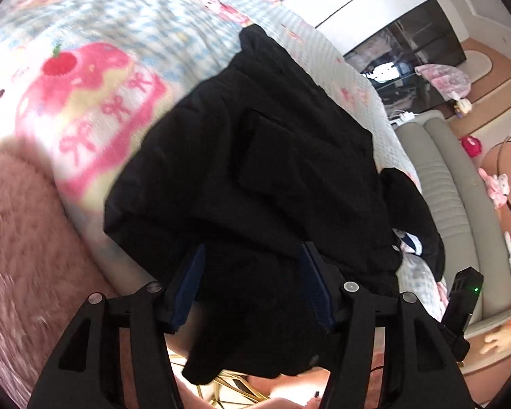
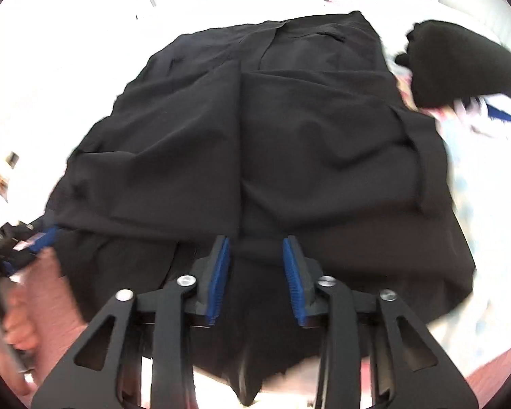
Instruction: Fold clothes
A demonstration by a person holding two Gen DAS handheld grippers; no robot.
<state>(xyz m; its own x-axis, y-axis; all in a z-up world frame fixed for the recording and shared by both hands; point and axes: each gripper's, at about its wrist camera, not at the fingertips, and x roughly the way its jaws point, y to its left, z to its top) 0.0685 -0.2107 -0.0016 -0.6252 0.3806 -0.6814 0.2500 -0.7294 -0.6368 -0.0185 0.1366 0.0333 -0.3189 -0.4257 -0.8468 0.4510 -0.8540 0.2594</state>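
The black trousers (image 2: 255, 136) lie folded on the cartoon-print blanket (image 1: 95, 78). The left gripper (image 1: 252, 279) and right gripper (image 2: 255, 272) both stand apart, pads clear of cloth; each should lift straight off the near fold.

The near hem of the black garment (image 1: 255, 170) hangs behind the left gripper (image 1: 252, 283), so I can't tell whether the pads touch it. The patterned bedspread (image 1: 95, 78) is smeared with blur and its small prints are unreadable. In the right wrist view the bedding around the cloth is washed out white. A second dark garment (image 2: 460, 68) runs off the right edge. A hand (image 2: 20, 327) at lower left is blurred and cropped.
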